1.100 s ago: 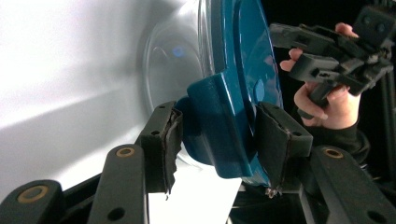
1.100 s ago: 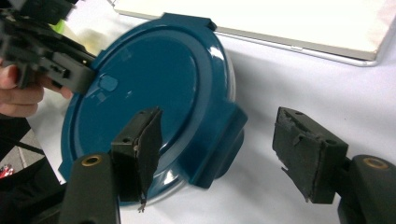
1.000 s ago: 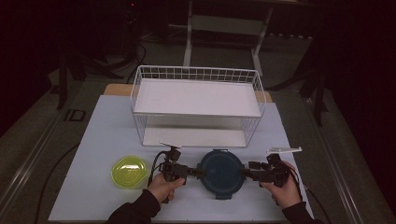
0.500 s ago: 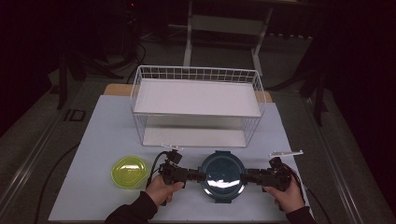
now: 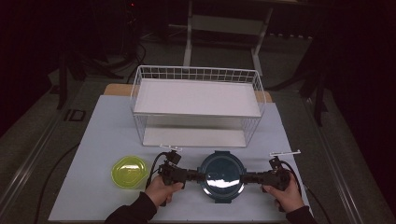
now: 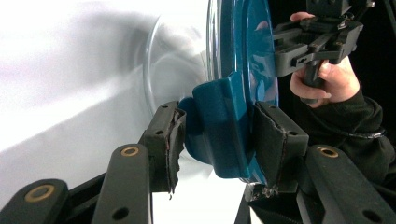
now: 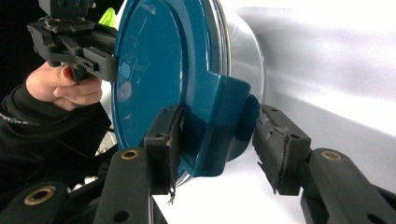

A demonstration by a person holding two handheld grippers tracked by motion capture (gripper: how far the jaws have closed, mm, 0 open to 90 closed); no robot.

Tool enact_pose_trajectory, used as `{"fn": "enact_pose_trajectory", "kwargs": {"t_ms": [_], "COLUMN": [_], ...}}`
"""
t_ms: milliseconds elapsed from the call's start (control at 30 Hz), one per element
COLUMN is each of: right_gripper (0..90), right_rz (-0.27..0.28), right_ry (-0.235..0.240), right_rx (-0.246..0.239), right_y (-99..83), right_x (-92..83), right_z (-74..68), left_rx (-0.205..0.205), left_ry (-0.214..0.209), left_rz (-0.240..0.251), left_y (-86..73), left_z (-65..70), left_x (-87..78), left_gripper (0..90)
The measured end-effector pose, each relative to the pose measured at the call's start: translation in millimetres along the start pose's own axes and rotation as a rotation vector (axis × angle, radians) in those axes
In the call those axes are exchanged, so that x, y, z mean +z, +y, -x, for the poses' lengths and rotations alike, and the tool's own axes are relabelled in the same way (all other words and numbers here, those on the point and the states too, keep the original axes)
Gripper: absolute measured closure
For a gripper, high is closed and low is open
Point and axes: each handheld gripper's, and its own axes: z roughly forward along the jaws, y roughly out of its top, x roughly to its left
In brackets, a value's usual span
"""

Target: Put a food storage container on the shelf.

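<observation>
Lidded glass container (image 5: 221,176) sits just before wire rack (image 5: 198,105). Left gripper (image 6: 219,140) clamps one latch tab; right gripper (image 7: 219,140), jaws closing, straddles the opposite tab, one pad short. Rigid, heavy, slick, breakable: grip the tabs.

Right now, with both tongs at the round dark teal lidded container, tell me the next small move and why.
Probably finish closing the right tongs on the clip tab. They have just been closing, yet one pad looks slightly off the tab of the round dark teal lidded container. The left tongs already clamp the opposite tab, so an even hold on both sides seems needed before lifting.
</observation>
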Motion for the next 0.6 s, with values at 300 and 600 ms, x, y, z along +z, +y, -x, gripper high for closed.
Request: {"fn": "enact_pose_trajectory", "kwargs": {"t_ms": [300,600], "right_gripper": [55.0,55.5], "right_rz": [0.012,0.032], "right_ry": [-0.019,-0.036], "right_rx": [0.000,0.001], "right_y": [-3.4,-7.0], "right_x": [-2.4,-4.4], "right_z": [-10.7,-16.4], "left_rx": [-0.018,-0.023], "left_ry": [0.007,0.028], "left_rz": [0.014,0.008], "left_y": [-6.9,-8.2], "left_z": [6.3,14.0], "left_x": [-3.9,-5.8], "left_gripper": [56.3,57.4]}}
